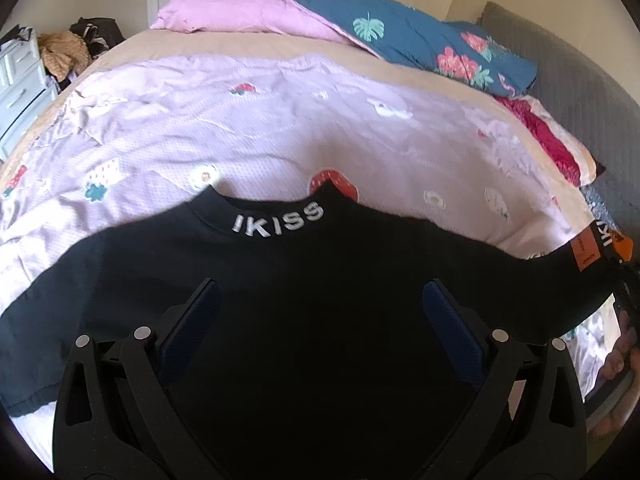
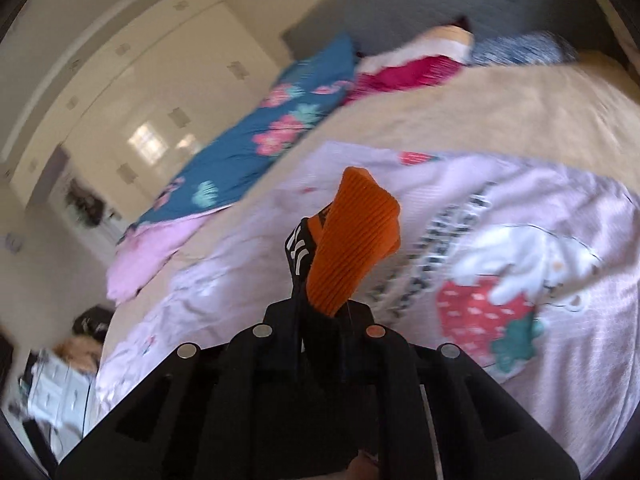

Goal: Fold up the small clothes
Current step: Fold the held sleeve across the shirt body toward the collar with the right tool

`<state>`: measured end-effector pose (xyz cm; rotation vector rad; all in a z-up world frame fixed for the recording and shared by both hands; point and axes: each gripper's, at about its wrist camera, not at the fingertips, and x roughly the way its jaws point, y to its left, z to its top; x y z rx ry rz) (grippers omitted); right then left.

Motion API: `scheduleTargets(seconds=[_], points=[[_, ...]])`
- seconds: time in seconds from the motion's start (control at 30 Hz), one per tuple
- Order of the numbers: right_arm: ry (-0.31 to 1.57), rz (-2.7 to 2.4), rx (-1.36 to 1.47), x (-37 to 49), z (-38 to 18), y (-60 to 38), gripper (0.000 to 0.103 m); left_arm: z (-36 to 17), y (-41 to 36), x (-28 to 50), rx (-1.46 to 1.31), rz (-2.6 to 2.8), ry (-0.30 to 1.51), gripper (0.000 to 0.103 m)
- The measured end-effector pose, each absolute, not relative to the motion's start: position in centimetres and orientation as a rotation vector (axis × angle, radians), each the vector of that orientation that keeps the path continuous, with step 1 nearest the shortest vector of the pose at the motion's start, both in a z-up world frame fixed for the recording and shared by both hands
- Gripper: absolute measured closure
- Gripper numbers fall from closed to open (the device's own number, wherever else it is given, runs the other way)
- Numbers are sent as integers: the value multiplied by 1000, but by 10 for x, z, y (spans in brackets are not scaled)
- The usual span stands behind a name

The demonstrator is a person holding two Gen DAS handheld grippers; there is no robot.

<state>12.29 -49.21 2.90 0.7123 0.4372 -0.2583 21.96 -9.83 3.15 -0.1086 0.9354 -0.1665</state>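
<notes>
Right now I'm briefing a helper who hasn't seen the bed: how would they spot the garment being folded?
Start at the bed, whose near half is covered by a lilac strawberry-print sheet. On that sheet lies the black top. Unlike the colourful bedding around it, it is plain black, with white IKISS lettering at the neck and an orange cuff.

A bed [image 1: 280, 46] with a lilac strawberry-print sheet [image 1: 240, 128] stands before cream glossy wardrobes [image 2: 132, 92], grey headboard [image 1: 560, 68] alongside.
</notes>
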Motion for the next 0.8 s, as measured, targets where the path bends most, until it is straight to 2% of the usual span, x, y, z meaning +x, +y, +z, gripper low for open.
scheduleTargets(seconds=[0.43, 0.8], points=[[472, 36, 572, 143, 69, -375, 90, 50, -35, 208, -264, -141, 908, 8], [568, 212, 457, 158, 56, -279, 90, 34, 28, 197, -504, -181, 929, 8]])
